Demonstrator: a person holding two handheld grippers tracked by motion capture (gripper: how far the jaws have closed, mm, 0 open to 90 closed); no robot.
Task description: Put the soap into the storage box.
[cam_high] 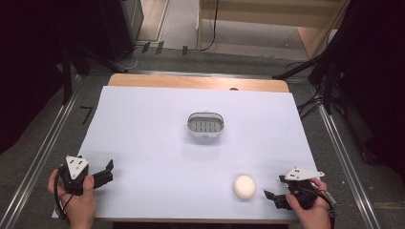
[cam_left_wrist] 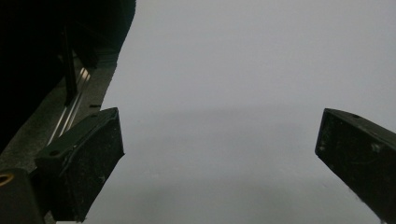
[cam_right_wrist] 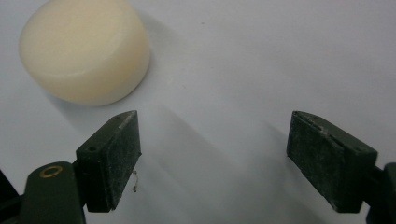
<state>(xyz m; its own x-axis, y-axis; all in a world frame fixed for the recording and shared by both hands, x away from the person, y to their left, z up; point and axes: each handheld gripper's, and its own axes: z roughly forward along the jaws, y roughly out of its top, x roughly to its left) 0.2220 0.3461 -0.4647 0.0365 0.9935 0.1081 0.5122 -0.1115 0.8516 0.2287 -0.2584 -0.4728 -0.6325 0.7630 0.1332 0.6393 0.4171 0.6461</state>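
The soap (cam_right_wrist: pixel 84 49) is a squat round cake, cream in colour, with a flat top, softly rounded edges and a smooth matt skin that carries no mark or print; it lies flat on the white sheet that covers the desk (cam_high: pixel 143 124), toward the near right part of it. In the right gripper view it sits just beyond the tip of one black jaw, off to the side rather than between the two. The right claw (cam_high: pixel 273 190) lies just beside it on the person's right, jaws apart with only bare sheet between them, close to the soap but not touching it. Farther up the desk, near the middle, stands a grey oval soap dish (cam_high: pixel 206 125) with a slotted floor, well apart from the soap. At the near left corner the left claw (cam_high: pixel 108 171) rests low over the sheet, its jaws spread wide and holding nothing
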